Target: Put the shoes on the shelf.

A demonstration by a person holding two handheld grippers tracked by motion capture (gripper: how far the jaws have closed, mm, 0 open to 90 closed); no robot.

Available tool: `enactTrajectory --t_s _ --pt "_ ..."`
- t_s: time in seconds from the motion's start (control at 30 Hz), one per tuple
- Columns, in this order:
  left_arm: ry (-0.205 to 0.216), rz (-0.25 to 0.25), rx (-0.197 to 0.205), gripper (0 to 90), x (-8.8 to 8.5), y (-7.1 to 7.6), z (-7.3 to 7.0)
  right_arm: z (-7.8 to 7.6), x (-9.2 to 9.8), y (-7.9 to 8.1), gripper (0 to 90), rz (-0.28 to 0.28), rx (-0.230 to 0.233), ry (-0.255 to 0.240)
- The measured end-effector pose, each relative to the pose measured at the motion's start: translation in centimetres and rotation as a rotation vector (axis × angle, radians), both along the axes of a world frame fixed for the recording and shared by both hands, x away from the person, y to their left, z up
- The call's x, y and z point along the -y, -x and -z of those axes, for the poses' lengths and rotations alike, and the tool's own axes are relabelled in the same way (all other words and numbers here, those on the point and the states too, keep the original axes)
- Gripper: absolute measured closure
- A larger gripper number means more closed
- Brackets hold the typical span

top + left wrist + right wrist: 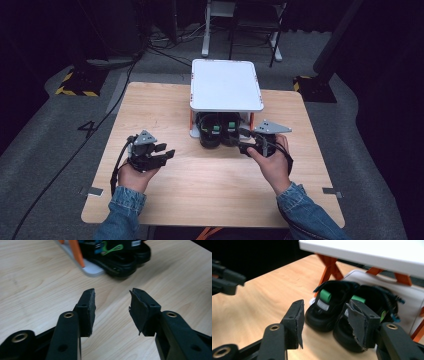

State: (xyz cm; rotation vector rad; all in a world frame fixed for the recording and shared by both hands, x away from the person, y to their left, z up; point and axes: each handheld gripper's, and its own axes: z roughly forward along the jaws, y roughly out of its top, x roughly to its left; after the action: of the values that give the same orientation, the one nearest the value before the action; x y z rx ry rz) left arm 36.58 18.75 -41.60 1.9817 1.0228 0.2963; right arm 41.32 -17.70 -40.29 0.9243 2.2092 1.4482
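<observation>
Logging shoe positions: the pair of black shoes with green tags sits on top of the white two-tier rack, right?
Not on top. The pair of black shoes with green tags sits on the lower shelf of the white two-tier rack, under its top, as the right gripper view shows.

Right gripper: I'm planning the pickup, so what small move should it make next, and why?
Probably ease the right gripper forward so its open fingers straddle the nearer black shoe. The pair sits on the rack's lower shelf, heels toward the person, just ahead of the fingers and not yet between them. The left gripper is open, farther off.
</observation>
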Motion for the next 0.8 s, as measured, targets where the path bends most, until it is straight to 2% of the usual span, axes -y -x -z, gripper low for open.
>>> enactTrajectory --t_s 0.03,0.07,0.2,0.3,0.37,0.4,0.43,0.47,0.5,0.53,0.63,0.7,0.73,0.8 --pt "0.000 0.000 0.000 56.8 0.0 0.0 0.0 0.1 0.1 0.2 47.3 -0.006 -0.010 0.004" --pt "-0.008 0.035 -0.004 57.2 0.8 0.0 -0.1 0.2 0.2 0.4 47.5 -0.023 -0.027 0.005" --pt "-0.010 0.091 -0.007 59.8 1.9 -0.2 -0.2 0.6 0.5 0.9 47.9 -0.052 -0.060 0.000" --pt "-0.005 0.139 -0.034 62.8 2.9 -0.6 0.0 1.1 0.8 1.1 50.2 -0.059 -0.078 0.004" --pt "-0.006 0.149 -0.040 65.7 3.1 -0.7 0.1 1.7 1.0 0.9 53.9 -0.065 -0.097 0.020" --pt "-0.008 0.168 -0.057 66.9 4.2 -1.1 0.5 2.2 1.1 0.8 56.9 -0.067 -0.113 0.031" --pt "-0.008 0.168 -0.057 68.0 4.2 -1.1 0.5 2.2 1.1 0.8 56.9 -0.067 -0.113 0.031" --pt "-0.012 0.183 -0.065 68.9 5.1 -1.4 0.9 2.9 1.1 0.5 60.2 -0.072 -0.147 0.039" --pt "-0.012 0.183 -0.065 69.5 5.1 -1.4 0.9 2.9 1.1 0.5 60.2 -0.072 -0.147 0.039" --pt "-0.010 0.201 -0.068 71.1 6.2 -1.9 1.3 3.7 1.0 0.2 63.2 -0.076 -0.165 0.048" --pt "-0.029 0.213 -0.067 76.0 7.7 -2.8 2.1 4.7 0.6 -0.4 67.5 -0.077 -0.178 0.065" --pt "-0.026 0.215 -0.069 80.1 8.1 -3.1 2.3 5.4 0.4 -0.8 70.2 -0.079 -0.183 0.069" --pt "-0.024 0.209 -0.076 81.7 9.0 -3.8 2.9 5.7 0.3 -1.1 71.2 -0.080 -0.185 0.067" --pt "-0.015 0.213 -0.091 83.1 9.6 -4.5 3.5 6.2 0.0 -1.6 72.1 -0.083 -0.187 0.070"
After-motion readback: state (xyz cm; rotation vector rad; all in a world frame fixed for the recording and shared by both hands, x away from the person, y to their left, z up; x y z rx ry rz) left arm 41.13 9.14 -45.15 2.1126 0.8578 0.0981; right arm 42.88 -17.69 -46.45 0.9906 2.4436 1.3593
